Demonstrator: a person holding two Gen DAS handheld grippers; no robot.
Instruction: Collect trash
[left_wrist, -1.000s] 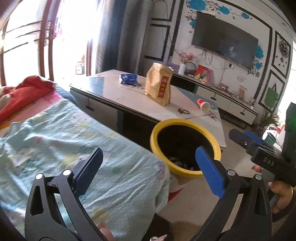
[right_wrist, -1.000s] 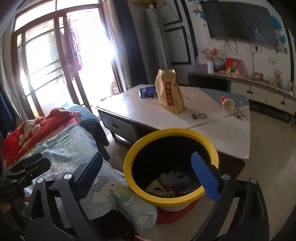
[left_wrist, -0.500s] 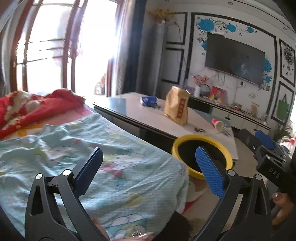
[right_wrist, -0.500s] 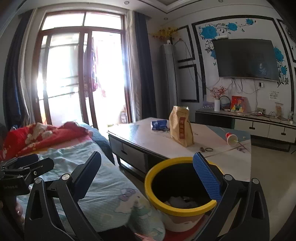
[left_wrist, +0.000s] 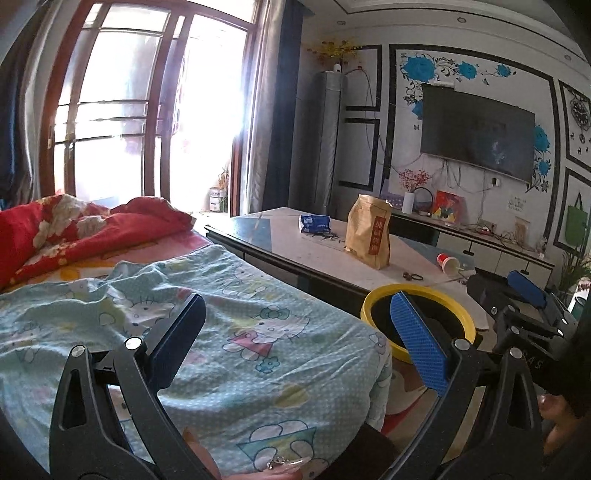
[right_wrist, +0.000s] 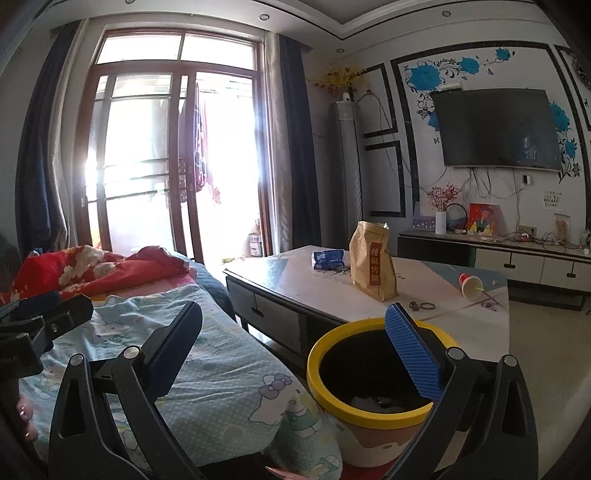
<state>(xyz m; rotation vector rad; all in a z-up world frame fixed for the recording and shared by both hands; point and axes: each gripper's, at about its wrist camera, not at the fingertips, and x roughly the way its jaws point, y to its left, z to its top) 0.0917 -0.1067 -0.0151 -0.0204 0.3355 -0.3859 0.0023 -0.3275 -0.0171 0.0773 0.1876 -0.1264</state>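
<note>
Gaping empty, right jaws frame the yellow-rimmed bin (right_wrist: 373, 373).

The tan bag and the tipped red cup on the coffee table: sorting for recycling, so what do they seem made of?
The tan bag looks like matte kraft paper: it stands stiffly, creased, with a crumpled top. The red cup seems to be coated paper: thin rolled rim, white inside, slight sheen; thin plastic is possible.
</note>
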